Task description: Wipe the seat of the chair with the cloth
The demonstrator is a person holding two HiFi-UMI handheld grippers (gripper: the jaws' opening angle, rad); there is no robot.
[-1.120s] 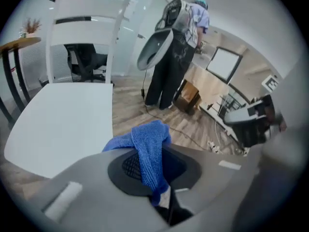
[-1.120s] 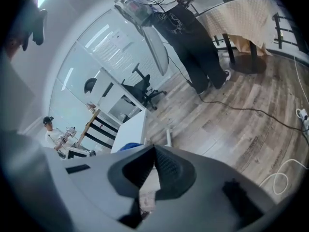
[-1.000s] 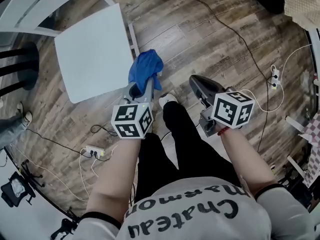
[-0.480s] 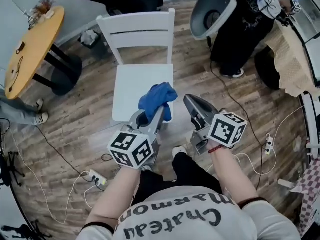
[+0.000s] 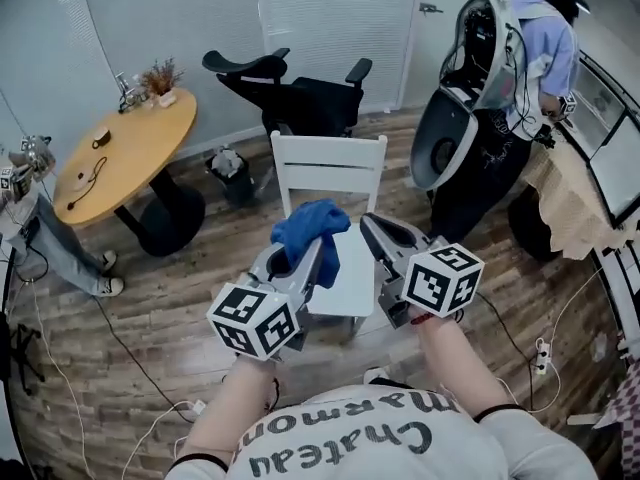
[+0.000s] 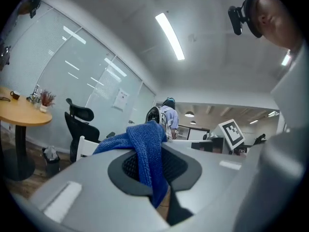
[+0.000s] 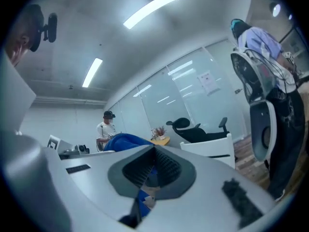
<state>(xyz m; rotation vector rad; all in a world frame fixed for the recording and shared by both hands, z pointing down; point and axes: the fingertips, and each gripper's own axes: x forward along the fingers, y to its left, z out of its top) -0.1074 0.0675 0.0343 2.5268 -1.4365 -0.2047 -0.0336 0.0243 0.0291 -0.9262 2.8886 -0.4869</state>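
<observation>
**Inspector:** Wood floor, white chair (image 5: 350, 268) at frame centre, seat bare. Which step?

**Assessor:** Approach, by my judgement; wiping not yet started. Left gripper (image 5: 300, 256) is clamped on the blue cloth (image 5: 310, 230), which sits over the seat's left side. Right gripper (image 5: 375, 230) has its jaws together, empty. Next move: lower the cloth flat onto the seat.

**Inspector:** Views differ?

**Assessor:** Only the head view shows the seat. Left gripper view confirms the pinch.

cloth (image 5: 312, 230) blue, nubby terry-like weave, matt. left gripper (image 5: 302, 248) shell smooth matt grey plastic, pads (image 6: 128, 166) black, ribbed, probably rubber. chair (image 5: 330, 164) mid frame, white, smooth, slight sheen. floor (image 5: 150, 308) grainy wood-look planks. round table (image 5: 120, 158) upper left, smooth pale wood top.
</observation>
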